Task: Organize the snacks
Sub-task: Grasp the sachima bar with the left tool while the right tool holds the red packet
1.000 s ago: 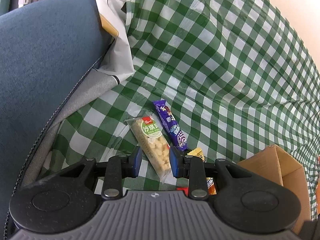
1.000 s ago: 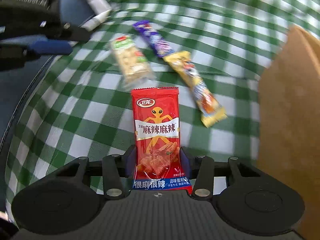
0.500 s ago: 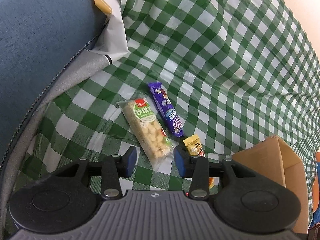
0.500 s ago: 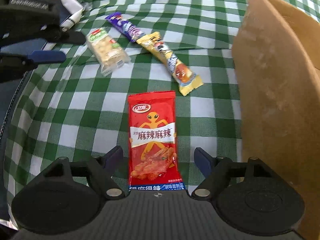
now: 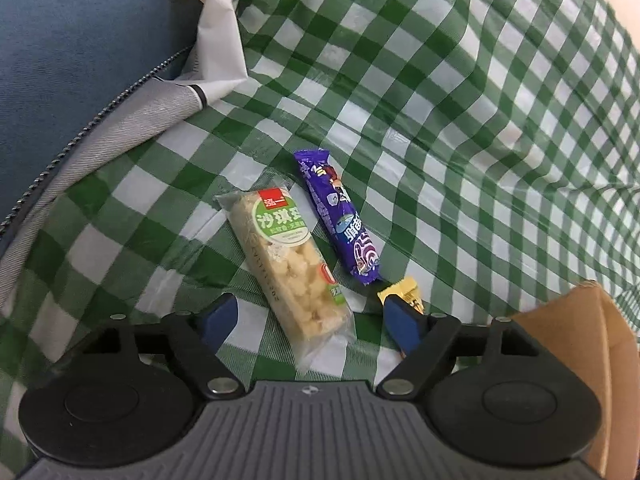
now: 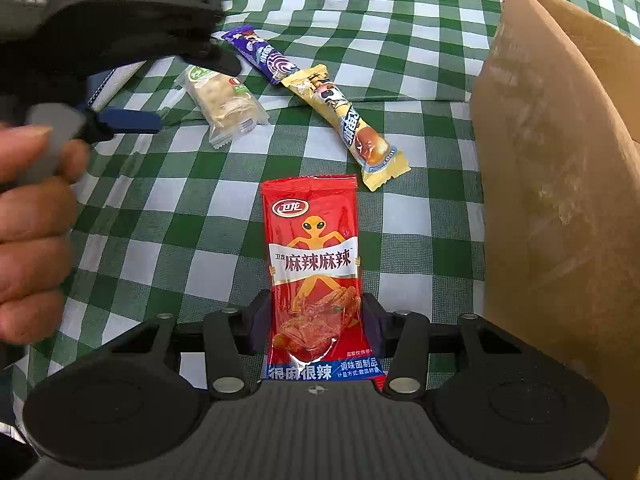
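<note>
The red pack (image 6: 314, 276) carries the 卫龙 logo, an orange alien figure, the big characters 麻辣麻辣 on a white band, and 很麻很辣 with 调味面制品 along its blue foot. We see it standing up between the fingers of the right gripper (image 6: 314, 330), whose jaws are closing; the pads sit against both its edges, so it is held at its lower part.

Beyond it on the checked cloth (image 6: 400, 48) lie a yellow bar (image 6: 348, 120), a purple bar (image 6: 260, 54) and a clear-wrapped rice bar (image 6: 224, 98) with a green label reading 沙琪玛. The yellow and purple bars touch end to end; their print is too bent to read surely. A brown box (image 6: 560, 184) stands to the right, close by the red pack.

In the left wrist view the left gripper (image 5: 310, 320) points steeply down, its jaws opening and wide, with the near end of the rice bar (image 5: 292, 264) lying between the fingers, untouched. The purple bar (image 5: 340, 216) lies just right of it.

A hand (image 6: 32, 240) grips the left gripper's handle at the left edge of the right view.
</note>
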Demonstrator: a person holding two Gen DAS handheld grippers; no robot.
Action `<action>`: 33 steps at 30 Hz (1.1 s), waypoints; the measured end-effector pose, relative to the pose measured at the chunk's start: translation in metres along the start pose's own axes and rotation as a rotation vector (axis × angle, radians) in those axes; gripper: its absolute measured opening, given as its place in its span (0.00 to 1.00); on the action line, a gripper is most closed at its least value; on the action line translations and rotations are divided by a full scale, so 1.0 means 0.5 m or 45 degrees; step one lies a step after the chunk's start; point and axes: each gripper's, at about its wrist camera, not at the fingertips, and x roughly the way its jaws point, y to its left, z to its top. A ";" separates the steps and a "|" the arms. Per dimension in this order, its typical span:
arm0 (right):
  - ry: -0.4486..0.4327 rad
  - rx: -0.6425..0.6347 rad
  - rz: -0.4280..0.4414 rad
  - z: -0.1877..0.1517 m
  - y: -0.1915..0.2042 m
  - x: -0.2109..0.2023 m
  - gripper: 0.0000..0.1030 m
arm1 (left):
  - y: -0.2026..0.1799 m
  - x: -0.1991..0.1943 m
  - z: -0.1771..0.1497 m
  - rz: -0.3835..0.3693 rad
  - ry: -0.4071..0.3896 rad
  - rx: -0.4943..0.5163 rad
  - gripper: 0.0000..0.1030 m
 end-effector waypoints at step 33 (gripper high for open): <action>-0.018 -0.035 -0.026 0.001 0.011 -0.034 0.48 | 0.067 -0.154 -0.106 0.066 0.099 0.027 0.39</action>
